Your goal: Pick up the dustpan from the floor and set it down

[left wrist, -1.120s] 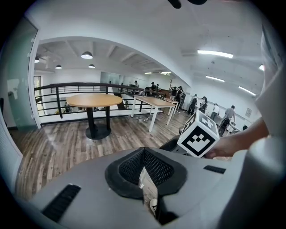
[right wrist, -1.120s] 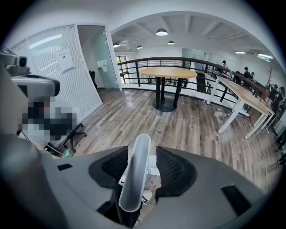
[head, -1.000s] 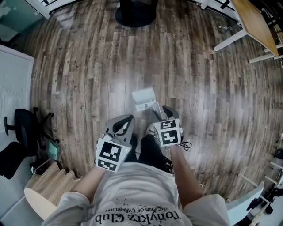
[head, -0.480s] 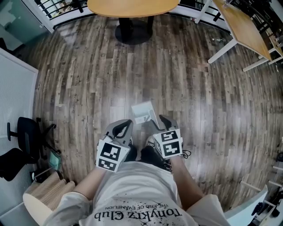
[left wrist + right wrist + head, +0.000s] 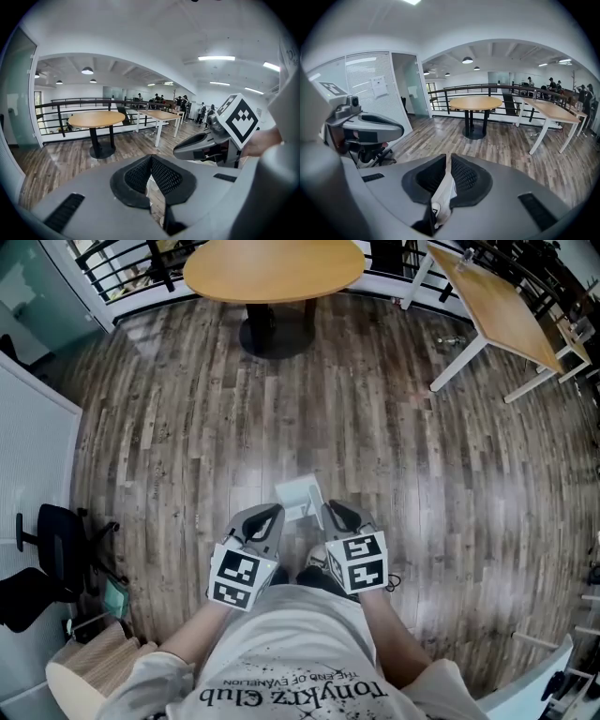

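Wooden planks of the floor spread wide below both sets of jaws, and the person stands over them with a tool in each hand. The white dustpan sits just ahead of the jaws, its pan reaching out past the tips and its handle running back into the right gripper. From that gripper's own view the jaws are closing, with the pale handle pinched between the pads, so the grasp looks made. The left gripper hangs just beside the pan with its jaws drawn together on nothing.

I'd judge this to be the pick-up step, with the grip taken and the lift in hand. From above I cannot tell whether the pan has cleared the planks. The next move calls for a firm pinch on that slim handle while the pan is carried level to a spot and lowered. A pan hanging forward of the jaws could swing or twist.
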Tool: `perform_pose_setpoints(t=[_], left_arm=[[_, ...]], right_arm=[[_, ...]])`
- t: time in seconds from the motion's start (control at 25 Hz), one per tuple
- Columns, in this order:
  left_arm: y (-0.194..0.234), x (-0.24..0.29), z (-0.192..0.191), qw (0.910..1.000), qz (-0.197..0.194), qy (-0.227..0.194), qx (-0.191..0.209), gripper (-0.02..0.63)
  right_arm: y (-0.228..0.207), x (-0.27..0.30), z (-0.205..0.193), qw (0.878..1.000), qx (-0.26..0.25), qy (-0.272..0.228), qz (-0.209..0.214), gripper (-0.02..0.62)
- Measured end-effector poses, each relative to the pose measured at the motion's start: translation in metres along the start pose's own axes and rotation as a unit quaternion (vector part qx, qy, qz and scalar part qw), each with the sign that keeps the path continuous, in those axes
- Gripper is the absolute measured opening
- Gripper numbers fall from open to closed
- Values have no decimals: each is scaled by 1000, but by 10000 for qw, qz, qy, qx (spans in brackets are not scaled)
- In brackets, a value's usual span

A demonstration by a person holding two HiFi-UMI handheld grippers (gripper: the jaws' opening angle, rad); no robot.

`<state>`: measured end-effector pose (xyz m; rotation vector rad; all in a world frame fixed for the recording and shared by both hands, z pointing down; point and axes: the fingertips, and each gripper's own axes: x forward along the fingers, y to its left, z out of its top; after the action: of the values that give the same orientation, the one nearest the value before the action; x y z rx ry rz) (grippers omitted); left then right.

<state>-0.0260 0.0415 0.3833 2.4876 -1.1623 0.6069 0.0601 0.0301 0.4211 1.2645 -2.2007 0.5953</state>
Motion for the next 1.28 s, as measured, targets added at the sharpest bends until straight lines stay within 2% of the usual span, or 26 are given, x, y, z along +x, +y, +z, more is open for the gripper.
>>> perform_pose_setpoints(t=[0.24,0.68,0.92,1.28], left_arm=[[-5,-2,3,9999,94,-70,-29,23],[-11,0,5,9998,134,-104,-55,23],[-16,-3,8,9997,153,-203,-14,23],[-16,-5,0,9998,141,-135,-91,23]], right_arm=[[-4,-18,11,9997,80,-233,-36,34],[3,-34,22,9976,271,-619,155,26],[6,-39,23,9973,289,-652,160,26],[15,-38,21,9971,295,-620,335,26]])
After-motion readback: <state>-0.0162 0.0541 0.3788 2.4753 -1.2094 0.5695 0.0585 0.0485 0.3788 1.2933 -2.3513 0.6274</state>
